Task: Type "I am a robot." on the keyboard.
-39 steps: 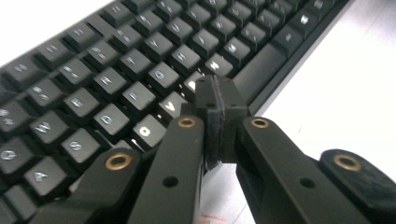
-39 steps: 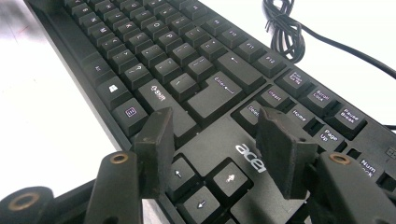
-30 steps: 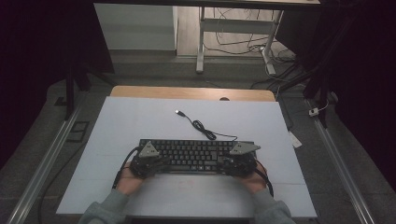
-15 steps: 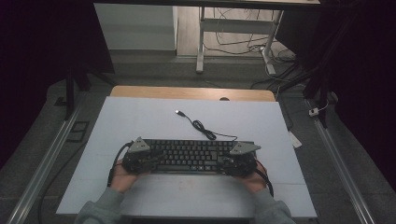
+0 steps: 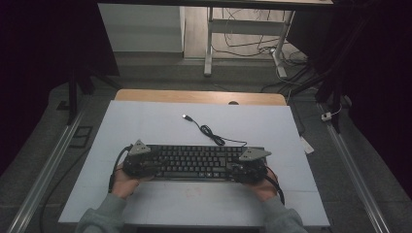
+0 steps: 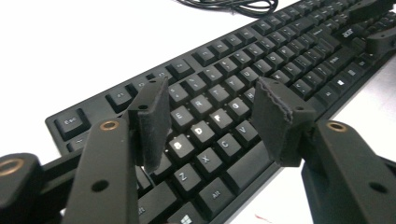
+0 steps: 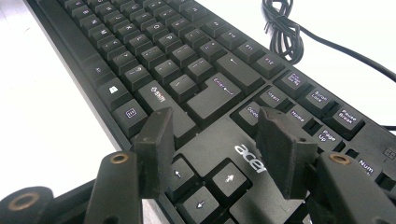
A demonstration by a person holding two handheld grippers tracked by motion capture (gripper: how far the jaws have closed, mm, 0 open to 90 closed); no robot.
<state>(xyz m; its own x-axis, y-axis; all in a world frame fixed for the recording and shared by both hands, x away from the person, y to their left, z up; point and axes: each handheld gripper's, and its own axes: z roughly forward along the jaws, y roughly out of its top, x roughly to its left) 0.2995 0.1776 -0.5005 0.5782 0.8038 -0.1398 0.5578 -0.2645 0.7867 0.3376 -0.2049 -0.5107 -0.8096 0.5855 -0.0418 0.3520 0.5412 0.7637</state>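
The left gripper (image 6: 210,116) has just been opening over the keyboard (image 5: 194,162) near the table's (image 5: 160,126) front edge, nothing between its jaws; the right gripper (image 7: 212,140) is spread too.

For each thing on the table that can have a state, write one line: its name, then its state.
Black Acer keyboard: flat on the white table, keys up.
Black USB cable: unplugged, partly bundled, plug lying loose.
Left gripper: open, jaws just been opening, nothing gripped, over the letter keys.
Right gripper: open, nothing gripped, over the arrow keys.
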